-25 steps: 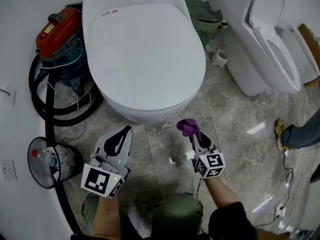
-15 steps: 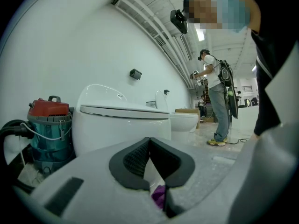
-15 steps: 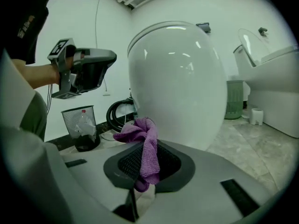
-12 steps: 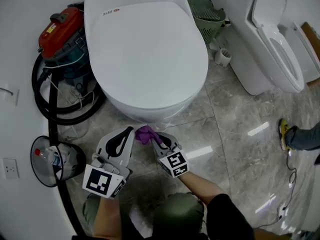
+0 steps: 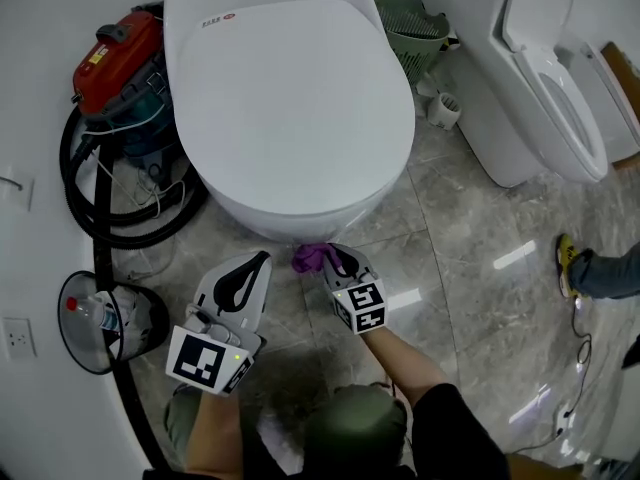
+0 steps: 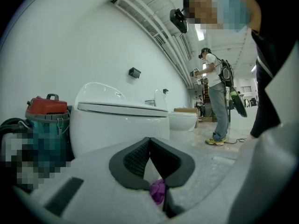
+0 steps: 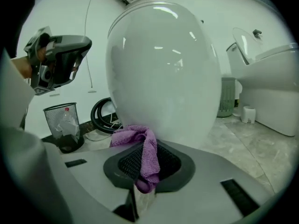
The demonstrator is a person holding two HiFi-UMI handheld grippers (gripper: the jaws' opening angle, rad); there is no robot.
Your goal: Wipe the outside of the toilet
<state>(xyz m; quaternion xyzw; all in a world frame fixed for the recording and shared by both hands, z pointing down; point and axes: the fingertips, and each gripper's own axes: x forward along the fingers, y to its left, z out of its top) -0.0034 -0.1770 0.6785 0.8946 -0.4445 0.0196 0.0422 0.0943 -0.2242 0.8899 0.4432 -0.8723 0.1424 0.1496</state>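
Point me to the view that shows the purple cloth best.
Right gripper view: the purple cloth sits dead centre, clamped between the right gripper's jaws and bunched in front of the toilet. Head view shows only a small purple tuft at that gripper's tip. Left gripper view catches just a scrap low past its own jaws.

white toilet, purple cloth at its front

Large hall, toilet, second toilet, vacuum
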